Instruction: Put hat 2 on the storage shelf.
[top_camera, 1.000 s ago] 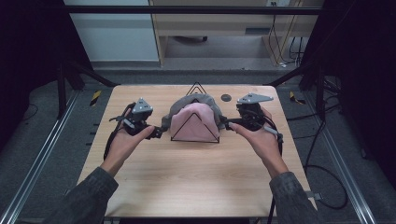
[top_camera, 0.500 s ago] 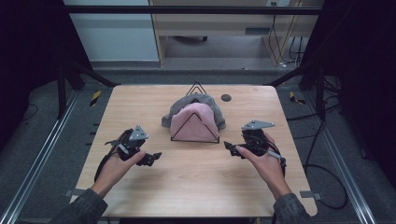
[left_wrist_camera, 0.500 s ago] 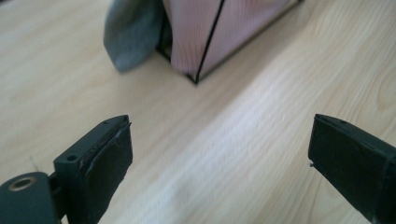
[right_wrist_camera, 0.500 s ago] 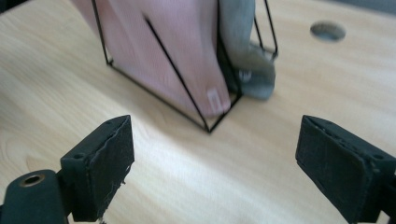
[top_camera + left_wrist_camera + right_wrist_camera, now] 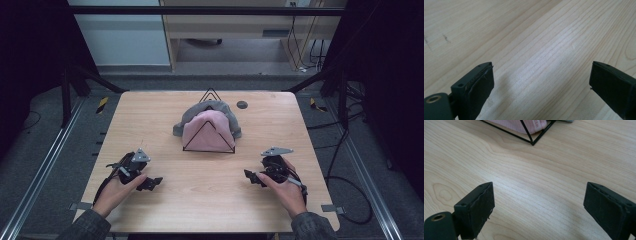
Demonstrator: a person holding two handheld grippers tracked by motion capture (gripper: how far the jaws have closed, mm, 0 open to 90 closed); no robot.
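A pink cloth [image 5: 207,132] and a grey cloth [image 5: 192,116] hang over a black wire triangular rack [image 5: 209,95] at the middle of the wooden table [image 5: 210,195]. My left gripper [image 5: 151,183] rests low near the table's front left, open, with bare wood between its jaws [image 5: 541,82]. My right gripper [image 5: 250,177] sits near the front right, open as well, nothing between its jaws [image 5: 537,205]. In the right gripper view the rack's corner [image 5: 532,143] and the pink cloth's hem [image 5: 534,126] lie ahead at the top.
A small dark round disc [image 5: 242,104] lies on the table behind the rack to the right. Metal frame rails [image 5: 45,165] run along both sides of the table, and cables [image 5: 350,185] trail on the floor at the right.
Both grippers have drawn back from the rack toward the front of the table and moved apart. The cloths stay draped on the rack.
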